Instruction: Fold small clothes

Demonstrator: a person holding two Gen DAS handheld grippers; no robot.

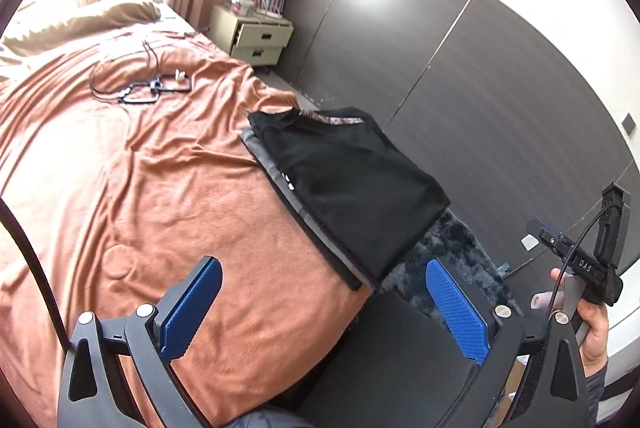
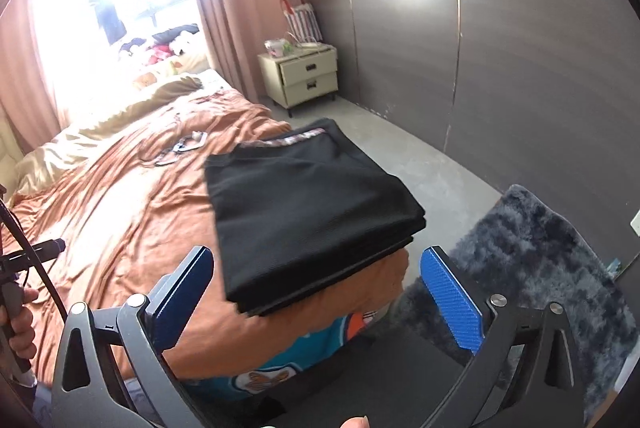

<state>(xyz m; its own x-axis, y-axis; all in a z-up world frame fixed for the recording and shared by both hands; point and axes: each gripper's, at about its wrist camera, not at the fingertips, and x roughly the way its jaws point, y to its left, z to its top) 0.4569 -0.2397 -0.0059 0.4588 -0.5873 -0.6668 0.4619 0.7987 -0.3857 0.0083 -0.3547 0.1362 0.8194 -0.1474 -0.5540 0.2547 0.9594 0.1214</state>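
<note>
Now: folded black garment (image 1: 352,184) sits on the orange bedspread (image 1: 140,188), at its corner nearest the grey rug (image 2: 532,260).
Both my left gripper (image 1: 324,308) and right gripper (image 2: 316,296) are spread wide, nothing between the blue pads (image 2: 450,300), both clear of the garment.

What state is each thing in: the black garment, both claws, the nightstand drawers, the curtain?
Black garment: folded, lying on the bed's corner.
Left claw: open, empty.
Right claw: open, empty.
Nightstand drawers: upper one slightly out, lower one shut.
Curtain: drawn aside, window uncovered.
Bed: cover rumpled.
</note>
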